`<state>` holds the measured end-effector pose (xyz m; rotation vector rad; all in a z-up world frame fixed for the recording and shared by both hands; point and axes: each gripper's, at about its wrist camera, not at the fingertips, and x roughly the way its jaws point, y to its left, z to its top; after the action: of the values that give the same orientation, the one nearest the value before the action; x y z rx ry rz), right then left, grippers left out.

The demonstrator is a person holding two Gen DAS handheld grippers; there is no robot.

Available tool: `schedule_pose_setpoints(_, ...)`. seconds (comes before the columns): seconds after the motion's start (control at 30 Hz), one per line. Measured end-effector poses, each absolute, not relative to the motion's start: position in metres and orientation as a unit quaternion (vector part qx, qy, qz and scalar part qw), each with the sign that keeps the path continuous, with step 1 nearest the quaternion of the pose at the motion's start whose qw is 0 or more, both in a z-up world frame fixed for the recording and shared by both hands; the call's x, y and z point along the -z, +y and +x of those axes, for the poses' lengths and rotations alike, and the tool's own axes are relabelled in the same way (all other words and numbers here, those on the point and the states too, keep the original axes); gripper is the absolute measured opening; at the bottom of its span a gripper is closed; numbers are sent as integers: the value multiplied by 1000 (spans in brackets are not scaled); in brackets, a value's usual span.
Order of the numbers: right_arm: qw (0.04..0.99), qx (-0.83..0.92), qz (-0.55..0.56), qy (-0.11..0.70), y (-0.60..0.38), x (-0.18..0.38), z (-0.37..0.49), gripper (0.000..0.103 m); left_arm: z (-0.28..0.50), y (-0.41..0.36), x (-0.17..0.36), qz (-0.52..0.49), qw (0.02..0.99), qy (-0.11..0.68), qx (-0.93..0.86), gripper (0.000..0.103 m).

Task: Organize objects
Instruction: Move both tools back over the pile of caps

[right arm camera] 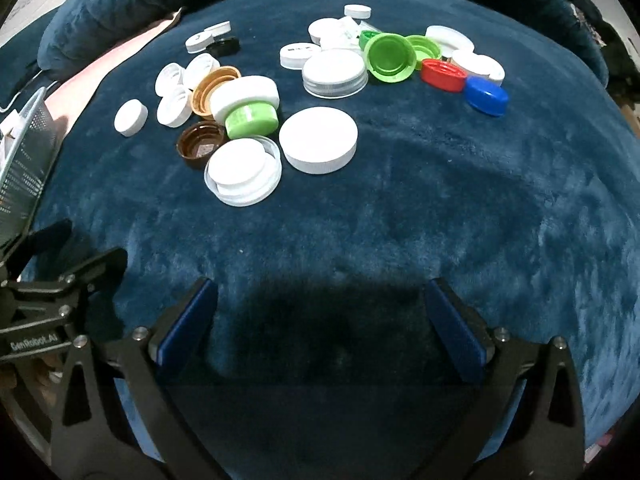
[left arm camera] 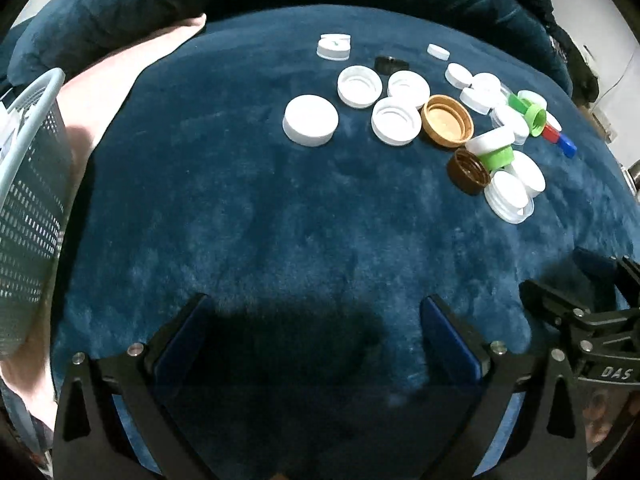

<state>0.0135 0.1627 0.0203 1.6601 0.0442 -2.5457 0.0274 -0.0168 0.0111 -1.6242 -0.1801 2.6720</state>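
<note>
Many loose bottle caps lie on a dark blue plush surface [left arm camera: 240, 220]. In the left wrist view: a large white cap [left arm camera: 310, 120], a gold cap [left arm camera: 447, 121], a brown cap [left arm camera: 469, 171], green caps [left arm camera: 534, 114], and red and blue caps at the far right. In the right wrist view: a big white cap [right arm camera: 318, 139], a green cap [right arm camera: 390, 57], a red cap [right arm camera: 443, 74], a blue cap [right arm camera: 486, 96]. My left gripper [left arm camera: 316, 320] is open and empty, well short of the caps. My right gripper [right arm camera: 322, 304] is open and empty too.
A pale perforated basket [left arm camera: 28, 208] stands at the left edge; it also shows in the right wrist view [right arm camera: 24, 160]. A pink cloth [left arm camera: 120, 76] lies beside it. Dark blue cushions ring the back. Each gripper shows at the side of the other's view.
</note>
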Motion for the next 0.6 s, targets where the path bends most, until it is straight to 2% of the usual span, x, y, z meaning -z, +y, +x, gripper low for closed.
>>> schedule_pose_setpoints(0.07, 64, 829, 555, 20, 166, -25, 9, 103, 31, -17, -11, -513, 5, -61, -856, 103)
schedule_pose_setpoints(0.23, 53, 865, 499, 14, 192, -50, -5, 101, 33, -21, -15, -525, 10, -62, -849, 103)
schedule_pose_setpoints(0.27, 55, 863, 502, 18, 195, -49, -12, 100, 31, -24, -18, -528, 12, -64, -847, 103)
schedule_pose_setpoints(0.33, 66, 857, 511, 22, 192, -44, -22, 90, 30, -28, -21, -528, 13, -69, -847, 103)
schedule_pose_setpoints(0.5, 82, 852, 516, 40, 178, -39, -36, 90, 26, -36, -29, -511, -4, -81, -856, 102)
schedule_pose_setpoints(0.6, 97, 855, 508, 41, 174, -43, -38, 84, 27, -43, -34, -500, -21, -86, -861, 102)
